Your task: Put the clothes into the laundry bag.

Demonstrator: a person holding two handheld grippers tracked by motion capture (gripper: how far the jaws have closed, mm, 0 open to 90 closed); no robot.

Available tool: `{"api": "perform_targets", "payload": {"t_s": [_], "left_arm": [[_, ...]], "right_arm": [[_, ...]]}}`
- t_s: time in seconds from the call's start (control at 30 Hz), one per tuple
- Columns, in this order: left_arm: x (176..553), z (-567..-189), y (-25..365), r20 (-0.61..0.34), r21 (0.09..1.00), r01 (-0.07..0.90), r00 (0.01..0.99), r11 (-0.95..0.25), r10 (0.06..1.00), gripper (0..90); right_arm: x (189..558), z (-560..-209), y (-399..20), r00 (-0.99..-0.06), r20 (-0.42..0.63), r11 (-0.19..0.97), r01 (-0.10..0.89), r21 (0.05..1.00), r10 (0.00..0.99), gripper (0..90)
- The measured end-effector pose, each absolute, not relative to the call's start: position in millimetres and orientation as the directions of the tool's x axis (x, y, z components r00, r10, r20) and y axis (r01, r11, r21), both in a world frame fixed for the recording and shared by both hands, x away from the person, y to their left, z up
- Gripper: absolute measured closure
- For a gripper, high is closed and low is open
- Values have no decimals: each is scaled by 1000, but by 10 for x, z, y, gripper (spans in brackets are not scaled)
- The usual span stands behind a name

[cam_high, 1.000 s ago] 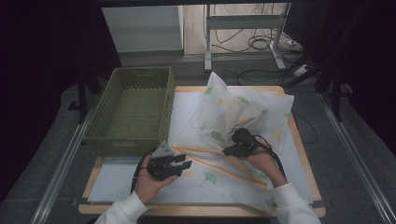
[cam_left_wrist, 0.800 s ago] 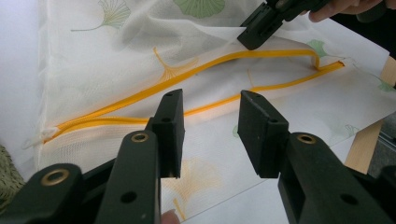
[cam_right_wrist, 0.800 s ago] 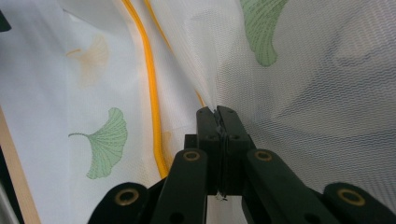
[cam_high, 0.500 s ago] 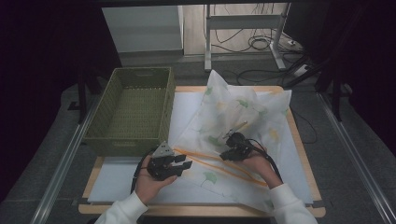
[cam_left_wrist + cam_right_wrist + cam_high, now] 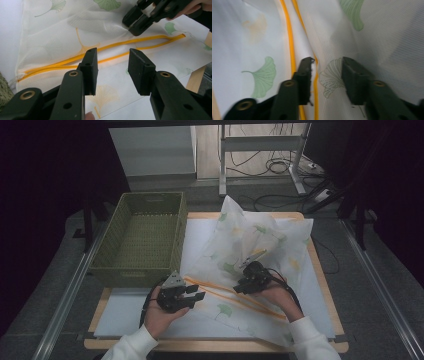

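A white mesh bag [image 5: 260, 237] printed with ginkgo leaves lies over the table, its yellow zipper [image 5: 225, 295] running along the near side. My right gripper [image 5: 239, 287] rests low on the bag beside the zipper [image 5: 289, 42]. Its jaws have just been opening and now stand apart, with mesh [image 5: 382, 37] bunched between them and not pinched. My left gripper [image 5: 199, 293] hovers over the bag's near left corner, open with nothing between its jaws. In the left gripper view, the zipper [image 5: 112, 46] runs past my left gripper [image 5: 112, 72] toward the right gripper [image 5: 132, 25].
A green woven basket [image 5: 135, 272] stands at the table's left, just beyond my left hand. White paper [image 5: 125, 315] covers the wooden board [image 5: 325, 290] under the bag. Cables and a desk frame [image 5: 260, 150] are on the floor behind the table.
The right gripper's jaws went from shut on the mesh to apart. The fabric that was pulled up near it has settled lower. The left gripper kept still.
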State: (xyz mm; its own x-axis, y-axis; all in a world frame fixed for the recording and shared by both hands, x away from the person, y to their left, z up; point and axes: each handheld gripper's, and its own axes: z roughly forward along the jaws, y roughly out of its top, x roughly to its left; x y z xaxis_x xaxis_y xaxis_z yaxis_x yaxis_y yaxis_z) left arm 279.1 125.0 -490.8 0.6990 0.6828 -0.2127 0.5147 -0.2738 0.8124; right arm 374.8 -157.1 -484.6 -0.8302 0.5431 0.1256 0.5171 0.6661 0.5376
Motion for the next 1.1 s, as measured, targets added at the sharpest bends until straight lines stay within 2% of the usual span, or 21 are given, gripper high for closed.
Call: {"api": "perform_targets", "payload": {"t_s": [0.2,0.37,0.6,0.93,1.1], "left_arm": [[2804,-4896,1287,-217,816,515,694,-264,686,590],[2843,-4902,1326,-210,815,517,682,-260,701,578],[2849,-4898,1343,-194,819,510,678,-264,708,532],[2826,-4931,1487,-182,814,517,660,-265,729,400],[2780,-4962,1632,-178,811,525,640,-257,747,373]], "right_arm": [[3667,-4564,-1739,-827,124,594,490,638,548,397],[3672,-4412,-1983,-799,122,508,482,714,588,326],[3686,-4358,-2237,-757,134,417,488,767,639,303],[3443,-4420,-2443,-748,77,421,451,787,659,297],[3306,-4517,-2592,-738,58,424,448,787,672,294]]}}
